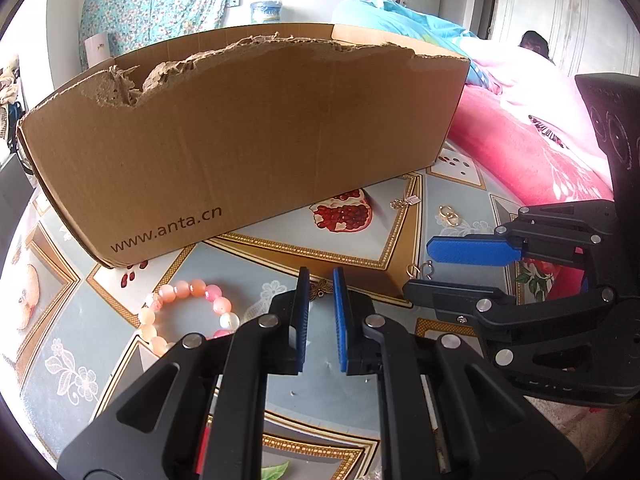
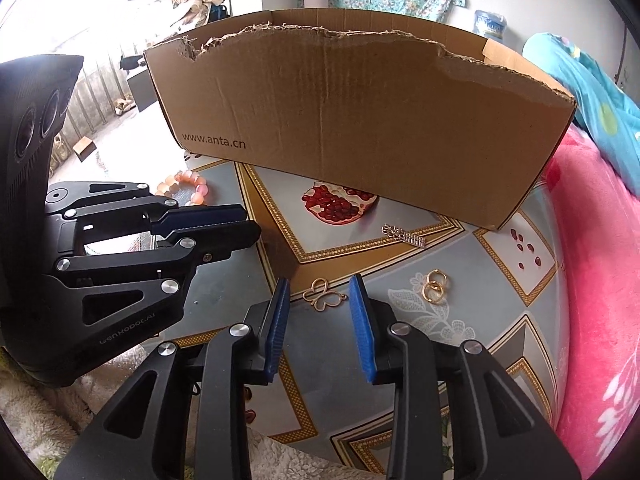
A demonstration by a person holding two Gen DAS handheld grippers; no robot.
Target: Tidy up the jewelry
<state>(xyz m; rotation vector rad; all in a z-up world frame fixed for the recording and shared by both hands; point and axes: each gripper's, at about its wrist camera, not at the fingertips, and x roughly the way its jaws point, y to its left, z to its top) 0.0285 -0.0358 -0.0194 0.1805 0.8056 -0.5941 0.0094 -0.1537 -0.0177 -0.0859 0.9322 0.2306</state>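
Note:
My left gripper [image 1: 321, 274] has its jaws only a narrow gap apart. A small bronze butterfly charm [image 1: 322, 290] shows in that gap at the tips; whether the pads press on it I cannot tell. My right gripper [image 2: 320, 282] is open, and a gold outline butterfly charm [image 2: 324, 298] lies on the tablecloth between its tips, untouched. Also loose on the cloth are a pink bead bracelet [image 1: 188, 312], two gold hoops [image 2: 434, 286] and a silver pendant [image 2: 404, 235]. A torn-rimmed cardboard box [image 2: 360, 120] stands behind them all.
The table wears a grey and gold cloth [image 2: 500, 320] printed with pomegranates. A pink blanket [image 2: 600, 280] bulges along the table's right side. In the right wrist view, the left gripper [image 2: 252, 224] sits close on the left.

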